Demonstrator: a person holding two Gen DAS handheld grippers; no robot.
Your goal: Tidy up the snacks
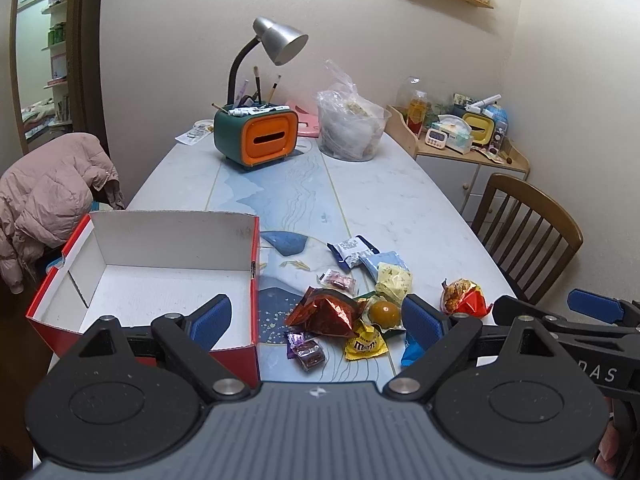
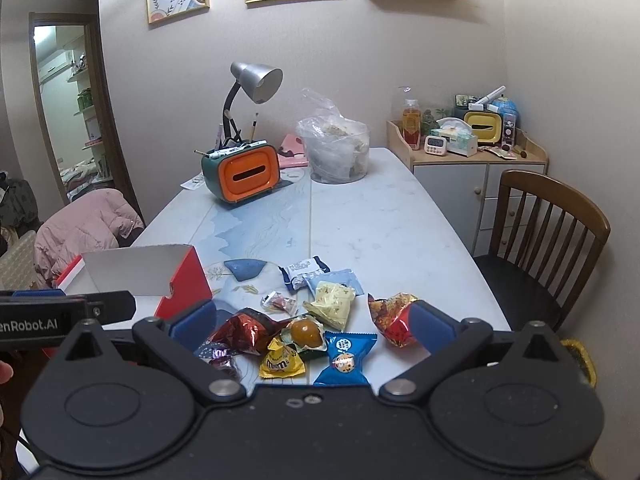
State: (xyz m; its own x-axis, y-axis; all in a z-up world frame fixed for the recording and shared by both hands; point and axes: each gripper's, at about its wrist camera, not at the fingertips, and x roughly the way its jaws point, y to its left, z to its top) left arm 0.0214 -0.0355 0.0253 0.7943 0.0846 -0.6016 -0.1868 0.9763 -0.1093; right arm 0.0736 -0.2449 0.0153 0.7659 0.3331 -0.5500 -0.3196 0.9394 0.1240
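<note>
I see the snacks in a loose pile on the near part of the counter (image 1: 400,200), just right of the red box (image 1: 160,280). The pile contains a yellow M&M's packet (image 2: 281,363), a crumpled copper foil bag (image 1: 328,312), a brown round sweet in clear wrap (image 1: 385,312), a purple wrapped sweet (image 1: 306,350), a pale yellow packet (image 1: 394,280), a small clear-wrapped sweet (image 1: 339,281), a dark blue and white packet (image 1: 352,249) and a blue cookie packet (image 2: 346,358). Several touch or overlap. A red and orange foil bag (image 2: 390,314) lies a little apart to the right.

The red box stands open, white inside, with nothing visible in it. Its right wall stands between the pile and the box floor.

The left gripper (image 1: 316,322) hangs above the pile with its fingers wide apart and nothing between them; its left finger sits over the box. The right gripper (image 2: 312,322) also hangs over the pile, fingers spread and holding nothing; its right finger is close to the red and orange foil bag. I cannot tell whether they touch.

Farther back I see a green and orange tissue holder (image 1: 256,136) with a desk lamp (image 1: 280,42) behind it, and a clear plastic bag in a tub (image 1: 352,124). A wooden chair (image 2: 548,232) stands at the right edge, and a pink jacket (image 1: 52,196) hangs at the left.
</note>
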